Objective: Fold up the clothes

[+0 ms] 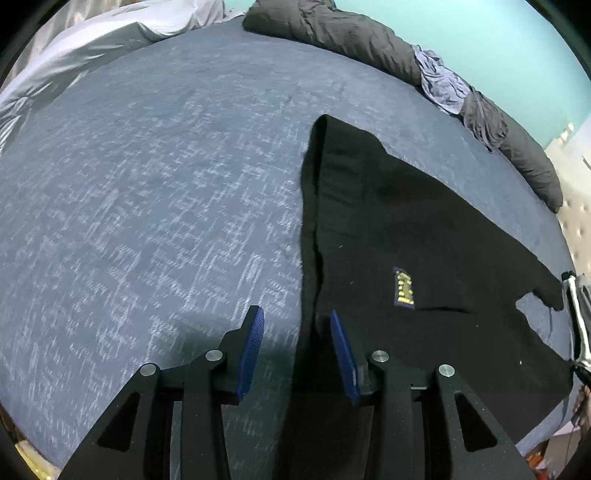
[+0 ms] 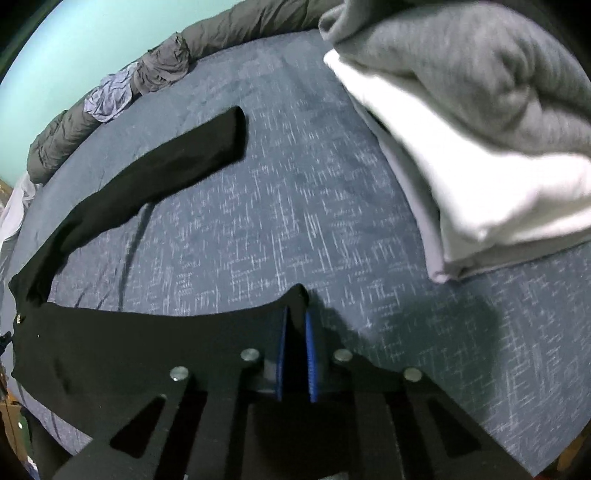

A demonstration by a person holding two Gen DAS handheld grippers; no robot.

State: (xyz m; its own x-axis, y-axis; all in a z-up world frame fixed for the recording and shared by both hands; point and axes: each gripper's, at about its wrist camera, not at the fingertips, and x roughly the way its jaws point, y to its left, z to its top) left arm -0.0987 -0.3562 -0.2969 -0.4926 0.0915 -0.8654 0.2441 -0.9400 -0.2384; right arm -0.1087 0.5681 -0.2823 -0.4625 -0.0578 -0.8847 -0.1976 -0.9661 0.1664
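I find the black garment (image 1: 424, 266) lying flat on the blue-grey patterned bedspread (image 1: 147, 184), one long sleeve or leg (image 2: 177, 155) stretched out away from me toward the far edge of the bed. A small yellow printed label (image 1: 405, 288) shows on the cloth in the left wrist view.

My left gripper (image 1: 297, 325) stands with its blue pads apart. The folded edge of the garment runs up between them, but neither pad presses on it; the left one sits over bare bedspread.

My right gripper (image 2: 295, 317) has its pads drawn close together on a raised peak of the black cloth at the garment's near edge. The fabric lifts into a small point between the pads, so I record it as pinched. The left pad is partly covered by the cloth, and I cannot be certain how deep the grip goes.

Beyond the right gripper, a stack of folded clothes (image 2: 480, 147) rests on the bedspread, grey over white, well apart from the black garment. A rolled dark grey blanket (image 1: 351, 33) lines the far edge, with a crumpled lilac cloth (image 1: 441, 79) lying on it, against a turquoise wall (image 1: 498, 44).
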